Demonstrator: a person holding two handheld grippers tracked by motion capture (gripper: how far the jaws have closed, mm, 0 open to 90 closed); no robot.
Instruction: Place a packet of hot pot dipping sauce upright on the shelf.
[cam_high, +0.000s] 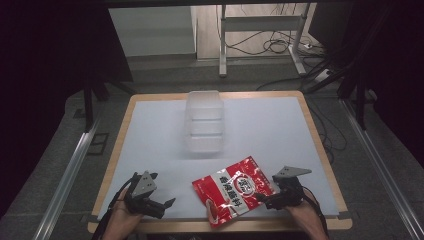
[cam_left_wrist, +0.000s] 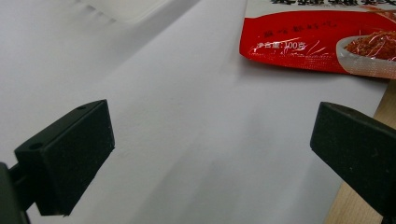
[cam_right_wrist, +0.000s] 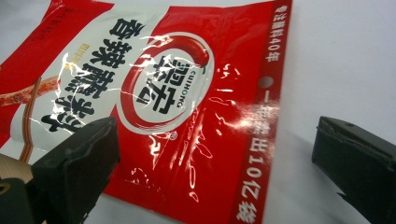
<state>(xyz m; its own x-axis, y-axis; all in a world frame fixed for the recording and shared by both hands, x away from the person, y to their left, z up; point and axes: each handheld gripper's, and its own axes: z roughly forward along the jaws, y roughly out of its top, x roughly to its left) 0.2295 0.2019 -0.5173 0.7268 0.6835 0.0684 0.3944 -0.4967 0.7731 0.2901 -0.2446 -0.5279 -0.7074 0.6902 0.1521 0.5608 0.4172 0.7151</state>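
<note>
2 grippers, both jaws wide open, nothing held. red pouch (cam_high: 234, 189) flat at table (cam_high: 270, 125) front edge, just beside r gripper (cam_high: 266, 201). suggest pinching its sealed edge, l gripper (cam_high: 167, 204) idle.

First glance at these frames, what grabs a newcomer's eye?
The glossy red seasoning packet, flat at the near edge of the white table, between the two hands. The right tool sits at its corner, jaws open around the edge; the left tool is open beside it. A clear plastic container stands mid-table.
</note>
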